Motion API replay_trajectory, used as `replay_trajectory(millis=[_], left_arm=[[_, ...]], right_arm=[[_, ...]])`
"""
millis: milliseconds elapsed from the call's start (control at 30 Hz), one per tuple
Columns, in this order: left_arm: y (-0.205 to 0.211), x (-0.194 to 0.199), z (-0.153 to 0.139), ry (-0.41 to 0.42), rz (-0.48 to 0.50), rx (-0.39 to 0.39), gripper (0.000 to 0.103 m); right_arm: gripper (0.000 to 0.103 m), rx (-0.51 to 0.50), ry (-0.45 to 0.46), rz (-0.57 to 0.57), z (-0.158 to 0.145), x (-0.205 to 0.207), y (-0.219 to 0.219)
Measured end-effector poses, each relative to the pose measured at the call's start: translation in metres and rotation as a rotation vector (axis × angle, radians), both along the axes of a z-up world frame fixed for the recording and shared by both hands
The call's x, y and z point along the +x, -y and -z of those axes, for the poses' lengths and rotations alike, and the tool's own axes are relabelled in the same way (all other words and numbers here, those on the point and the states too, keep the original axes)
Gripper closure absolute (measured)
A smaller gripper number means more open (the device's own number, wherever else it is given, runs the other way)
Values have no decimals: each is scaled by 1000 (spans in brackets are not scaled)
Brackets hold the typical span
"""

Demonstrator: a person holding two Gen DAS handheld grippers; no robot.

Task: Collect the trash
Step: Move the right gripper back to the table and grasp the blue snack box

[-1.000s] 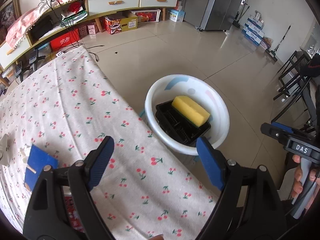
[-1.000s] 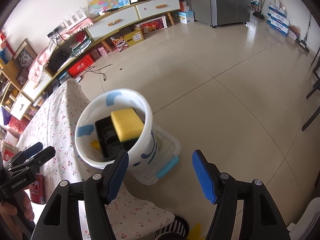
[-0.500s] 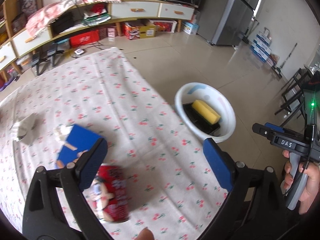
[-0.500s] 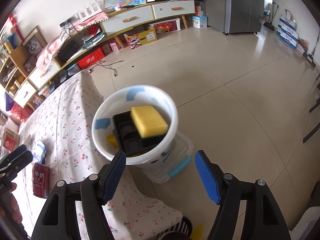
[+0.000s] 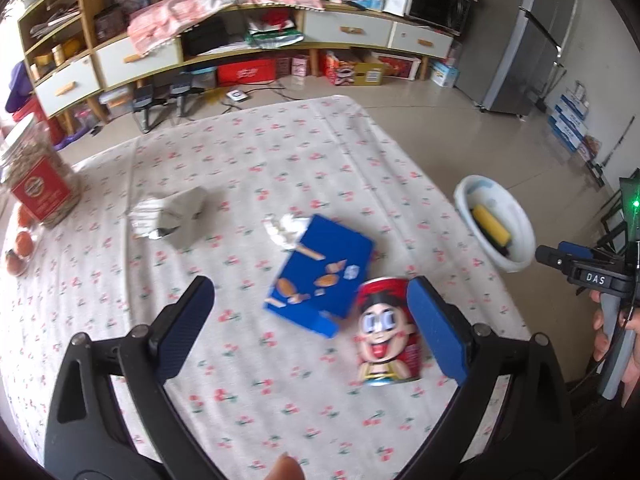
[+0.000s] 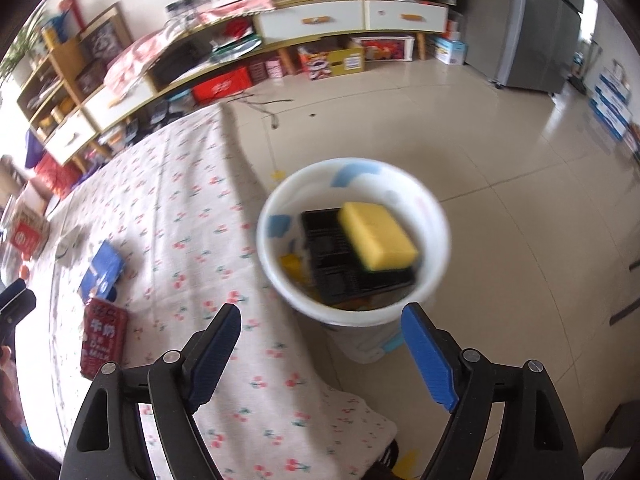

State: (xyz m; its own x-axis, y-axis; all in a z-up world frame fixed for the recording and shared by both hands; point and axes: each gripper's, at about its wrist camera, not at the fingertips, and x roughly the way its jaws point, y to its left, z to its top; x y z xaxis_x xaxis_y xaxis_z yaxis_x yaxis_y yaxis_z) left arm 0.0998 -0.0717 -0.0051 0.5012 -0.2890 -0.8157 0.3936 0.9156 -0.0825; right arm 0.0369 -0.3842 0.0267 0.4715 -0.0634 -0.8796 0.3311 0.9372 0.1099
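Note:
On the cherry-print tablecloth (image 5: 248, 184) lie a red cartoon can (image 5: 386, 332), a blue box (image 5: 324, 272), a crumpled white tissue (image 5: 286, 230) and a grey crumpled wrapper (image 5: 176, 216). My left gripper (image 5: 312, 326) hovers open above the cloth, its right finger beside the can, nothing between the fingers. A white bin (image 6: 354, 240) stands on the floor off the table's edge, holding a yellow sponge (image 6: 376, 236) on a black tray (image 6: 344, 264). My right gripper (image 6: 320, 356) hangs near the bin with its jaws opening and empty. The can (image 6: 104, 338) and box (image 6: 102, 270) also show at its left.
A jar with a red label (image 5: 38, 184) and orange fruits (image 5: 22, 244) sit at the table's far left. Low cabinets and shelves (image 5: 240, 44) line the back wall, a grey fridge (image 5: 520, 40) stands at right. Tiled floor (image 6: 500, 140) surrounds the bin.
My left gripper swung from the bin back over the table, bringing the can, box and wrapper into view, and opened wider. My right gripper shifted towards the table and opened wider.

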Motion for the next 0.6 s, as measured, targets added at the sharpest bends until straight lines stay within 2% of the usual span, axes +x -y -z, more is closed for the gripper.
replay_trajectory(millis=[200, 333, 600], left_arm=[[-47, 7, 8, 2, -72, 40, 6], [-81, 13, 13, -5, -141, 36, 6], [-128, 19, 24, -94, -274, 0, 6]], right_arm=[[19, -17, -22, -76, 0, 26, -40], [19, 5, -35, -130, -2, 47, -70], [19, 155, -79, -230, 7, 96, -138]])
